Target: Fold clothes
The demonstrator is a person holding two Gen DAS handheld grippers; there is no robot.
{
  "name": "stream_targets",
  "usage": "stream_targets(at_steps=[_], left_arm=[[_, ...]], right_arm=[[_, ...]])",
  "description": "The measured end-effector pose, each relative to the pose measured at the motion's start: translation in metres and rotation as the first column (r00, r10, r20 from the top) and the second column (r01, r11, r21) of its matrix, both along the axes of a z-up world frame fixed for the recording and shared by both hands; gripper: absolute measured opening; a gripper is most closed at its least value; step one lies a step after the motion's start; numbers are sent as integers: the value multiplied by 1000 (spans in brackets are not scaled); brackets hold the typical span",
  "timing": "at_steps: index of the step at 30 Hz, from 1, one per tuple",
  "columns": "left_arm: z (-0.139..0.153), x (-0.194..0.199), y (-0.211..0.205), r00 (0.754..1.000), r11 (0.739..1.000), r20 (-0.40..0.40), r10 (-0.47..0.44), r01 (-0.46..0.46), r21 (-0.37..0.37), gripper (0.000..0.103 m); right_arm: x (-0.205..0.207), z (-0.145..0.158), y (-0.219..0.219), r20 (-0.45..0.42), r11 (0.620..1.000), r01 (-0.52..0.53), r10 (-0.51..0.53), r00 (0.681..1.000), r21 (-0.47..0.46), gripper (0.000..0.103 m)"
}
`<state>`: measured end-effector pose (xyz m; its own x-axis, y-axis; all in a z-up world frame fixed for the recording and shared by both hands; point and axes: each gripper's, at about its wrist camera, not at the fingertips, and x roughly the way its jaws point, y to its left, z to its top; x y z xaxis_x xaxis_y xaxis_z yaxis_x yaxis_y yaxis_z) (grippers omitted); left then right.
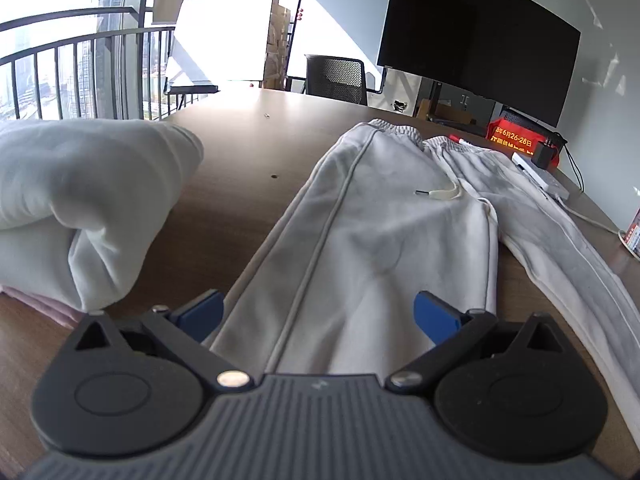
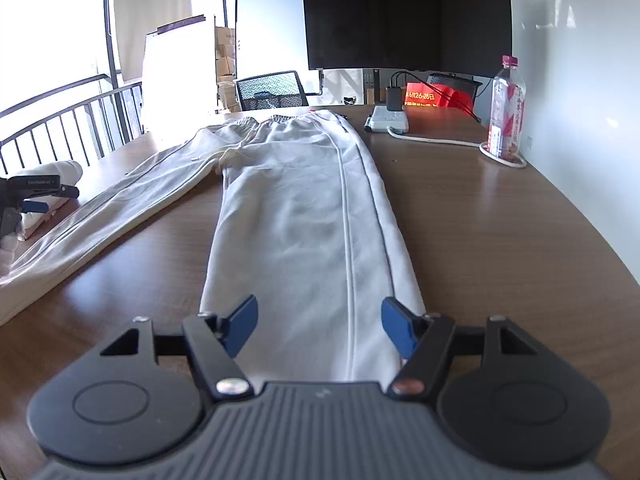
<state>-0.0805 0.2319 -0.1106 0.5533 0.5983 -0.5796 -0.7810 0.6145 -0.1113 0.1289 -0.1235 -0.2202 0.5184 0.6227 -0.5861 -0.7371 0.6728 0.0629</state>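
Blue-padded fingers of the left gripper stand wide apart, holding nothing, over one leg of the pale grey sweatpants with a dark side stripe spread on the brown wooden table, beside a folded white garment. From the right wrist, the right gripper likewise gapes empty above the other leg, with a clear plastic bottle standing far right.

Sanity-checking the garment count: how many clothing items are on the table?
3 visible: grey sweatpants spread flat mid-table; a white folded garment to their left; a pink one beneath it. More may be hidden.
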Motion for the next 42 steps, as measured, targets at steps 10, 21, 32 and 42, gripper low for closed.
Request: stream_targets(at_steps=[10, 21, 32, 42], left_arm=[[-19, -2, 8, 999, 998, 25, 42, -40, -55, 102], [-24, -17, 2, 999, 998, 45, 31, -28, -56, 102], [-22, -18, -4, 1000, 998, 25, 3, -2, -62, 102], [-19, -10, -27, 987, 986, -16, -161, 161, -37, 102]], right_arm=[[60, -43, 47, -44, 970, 199, -207, 977, -142, 82], [-3, -22, 100, -68, 996, 51, -56, 996, -78, 87], [51, 10, 62, 20, 973, 218, -217, 976, -77, 88], [74, -22, 76, -77, 961, 239, -251, 965, -136, 87]])
